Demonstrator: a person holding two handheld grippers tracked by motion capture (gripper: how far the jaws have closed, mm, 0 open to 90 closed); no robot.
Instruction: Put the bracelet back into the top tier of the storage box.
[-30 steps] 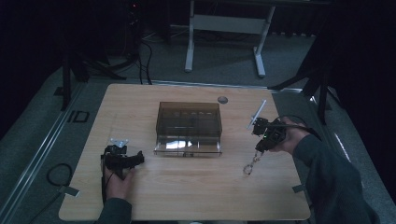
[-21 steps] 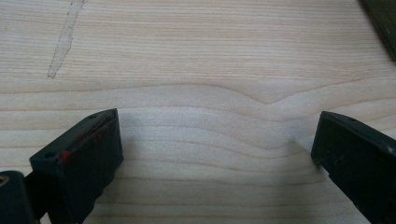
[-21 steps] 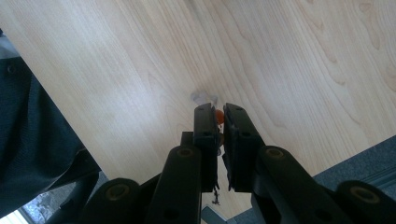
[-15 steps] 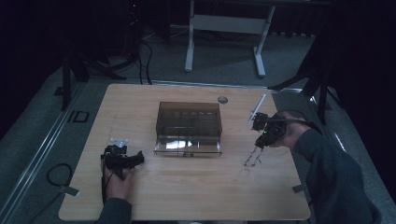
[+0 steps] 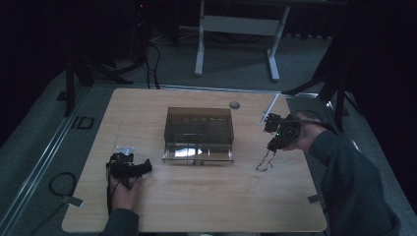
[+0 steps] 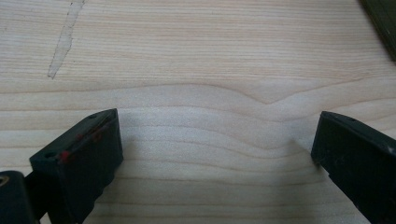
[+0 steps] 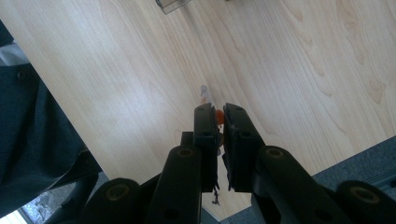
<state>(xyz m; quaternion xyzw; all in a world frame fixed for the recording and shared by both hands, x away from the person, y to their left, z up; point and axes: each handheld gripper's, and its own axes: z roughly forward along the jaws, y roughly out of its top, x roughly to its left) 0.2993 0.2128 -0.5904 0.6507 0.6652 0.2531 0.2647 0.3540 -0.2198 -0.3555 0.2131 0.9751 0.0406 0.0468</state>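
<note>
Since the earlier high view, the right gripper [image 5: 271, 145] has been carried back and away from the table's right-hand middle, and the chain [image 5: 264, 161] that dangles from it has been drawn along with it — its lower end now appears to meet the table [image 5: 206, 206] just right of the smoked plastic box [image 5: 199, 133]. Nothing else has been shifted: the left gripper [image 5: 145, 167] is found where it was, near the front left of the table, with the person's left hand [image 5: 125, 192] behind it.

In the right gripper view the right gripper [image 7: 220, 114] is seen clenched, its jaws pressed nearly together on a small orange part of the chain [image 7: 217, 116], and a pale strand can be made out just beyond the tips over the wood. A dark sleeve [image 7: 32, 126] is seen at the left of that view.

In the left gripper view the left gripper [image 6: 217, 140] is seen spread wide, with bare table [image 6: 201, 60] between its jaws and nothing gripped. The box's dark corner [image 6: 380, 23] is caught at the upper right of that view.

A small round grommet [image 5: 234, 104] is set in the table behind the box.
</note>
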